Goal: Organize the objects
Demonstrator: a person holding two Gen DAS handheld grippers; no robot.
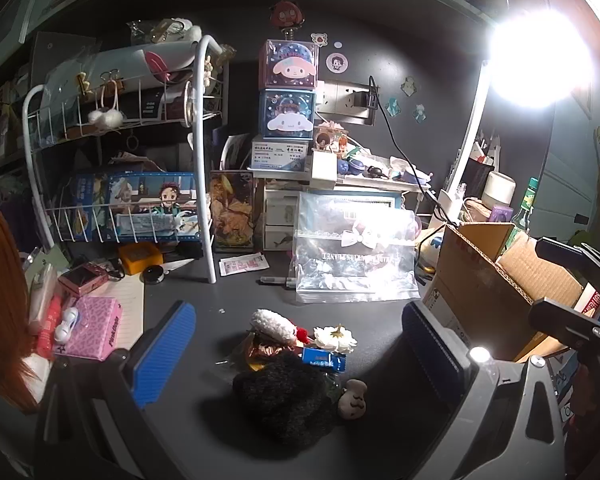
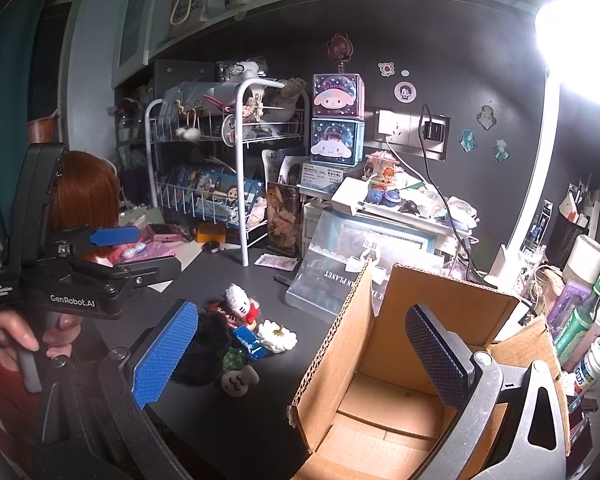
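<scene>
- The left gripper (image 1: 296, 350) has its jaws spread wide and holds nothing; its blue fingers (image 1: 166, 354) touch none of the items.
- Between those jaws, on the dark desk (image 1: 204, 300), lies a small heap: a black fuzzy pouch (image 1: 282, 394) nearest the camera, a white knitted plush (image 1: 274, 325) behind it, a white flower (image 1: 335, 339), a blue toy truck (image 1: 324, 358) and a small grey figurine (image 1: 353, 398) just beside the pouch.
- The right gripper (image 2: 300, 354) is likewise released and empty, one finger over the desk, the other over the open cardboard box (image 2: 384, 420).
- The box stands at the desk's right side, near the heap but apart from it.
- A clear zip bag (image 1: 352, 254) leans behind the heap, toward the desk's back edge.
</scene>
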